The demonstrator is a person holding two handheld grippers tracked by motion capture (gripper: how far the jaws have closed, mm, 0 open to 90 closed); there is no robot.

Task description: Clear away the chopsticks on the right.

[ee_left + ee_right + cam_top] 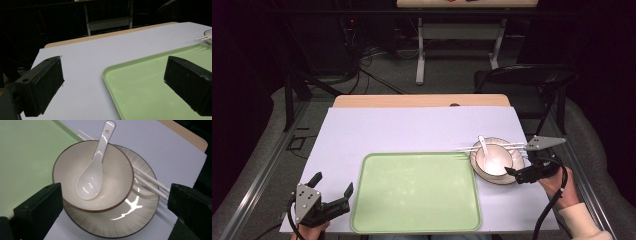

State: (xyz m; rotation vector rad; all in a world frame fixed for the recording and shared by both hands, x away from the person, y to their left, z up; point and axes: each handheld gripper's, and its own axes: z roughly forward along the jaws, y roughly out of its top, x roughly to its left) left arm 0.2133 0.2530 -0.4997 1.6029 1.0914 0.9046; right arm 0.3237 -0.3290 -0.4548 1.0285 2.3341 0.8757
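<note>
Nearest the person, the left gripper [332, 192] hovers over the bench's front left corner, just beside the green tray [414, 192]; its fingers [42, 85] are spread wide with nothing between them, one over the white sheet [82, 65] and the other over the tray's left part. The right gripper [512, 172] sits at the near right edge of the plate [130, 220], fingers [40, 207] spread apart on either side of it, gripping nothing. On the plate stands a cream bowl [67, 170] with a white spoon [93, 172] lying in it, handle pointing away. A pair of white chopsticks [152, 182] lies across the plate behind the bowl. The plate is just right of the tray. Beyond, the bench's wooden edge [422, 100] shows.
</note>
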